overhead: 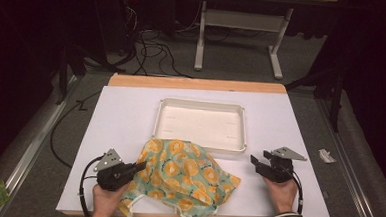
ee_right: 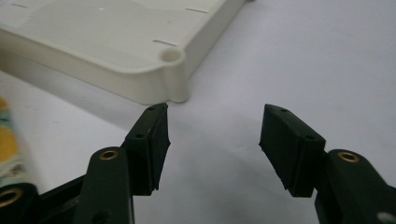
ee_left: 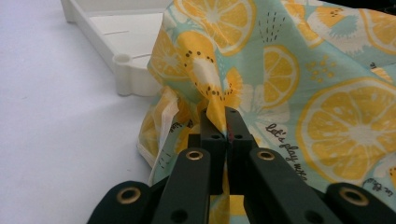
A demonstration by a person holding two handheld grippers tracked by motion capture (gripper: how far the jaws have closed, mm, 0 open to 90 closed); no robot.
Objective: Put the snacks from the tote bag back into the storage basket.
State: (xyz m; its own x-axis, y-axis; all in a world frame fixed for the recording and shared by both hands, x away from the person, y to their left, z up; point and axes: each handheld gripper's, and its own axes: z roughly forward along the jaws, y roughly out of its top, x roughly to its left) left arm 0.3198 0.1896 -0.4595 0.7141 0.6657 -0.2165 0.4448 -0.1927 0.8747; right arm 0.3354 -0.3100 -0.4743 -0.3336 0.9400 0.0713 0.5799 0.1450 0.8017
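Soft printed cloth bag (overhead: 185, 175), matt white plastic tray (overhead: 199, 139), smooth white tabletop (overhead: 125, 115).

The cloth bag (ee_left: 299, 84), printed with orange and lemon slices, carries a line of small dark handwriting-style text in the left gripper view. It reads "let's play wi" before the left gripper's arm covers the rest, and it runs slantwise across the pale fabric beside a large slice. A further dark scrap of lettering at the bag's right edge is too cut off to read.

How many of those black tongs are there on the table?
2: the left tongs at the near left, pinching the lemon-print cloth; the right tongs at the near right, open beside the white tray.
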